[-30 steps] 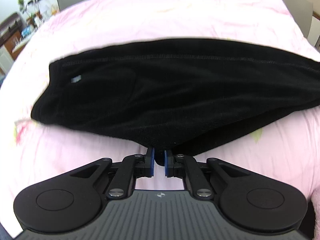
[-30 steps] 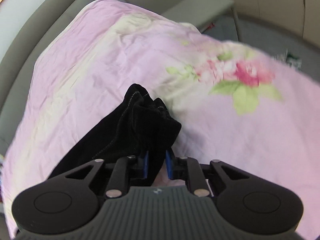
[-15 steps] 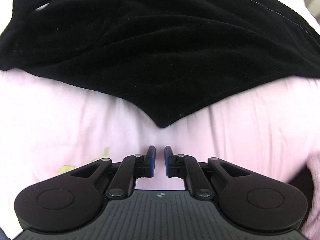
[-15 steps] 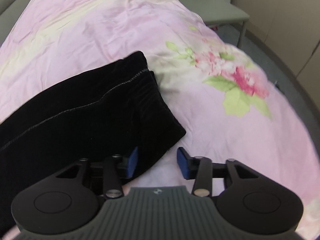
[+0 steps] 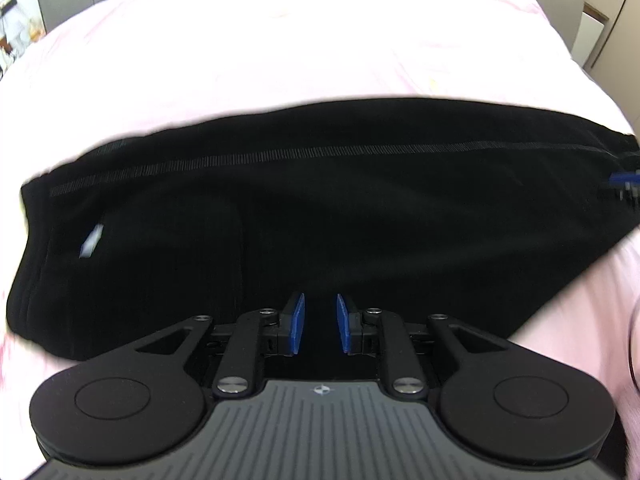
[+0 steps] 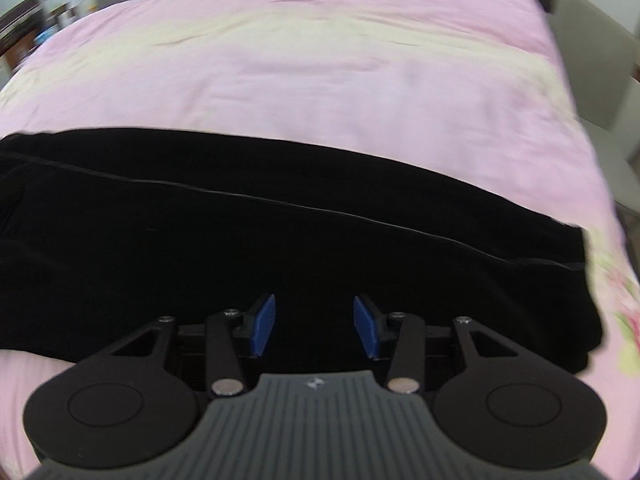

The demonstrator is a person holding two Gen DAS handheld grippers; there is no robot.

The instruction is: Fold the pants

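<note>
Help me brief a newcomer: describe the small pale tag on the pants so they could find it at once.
A pink bedspread covers the bed, and black pants lie across it in a long band. Near their left end in the left wrist view sits the tag, a small slanted whitish patch. It is the only light mark on the dark cloth.
</note>
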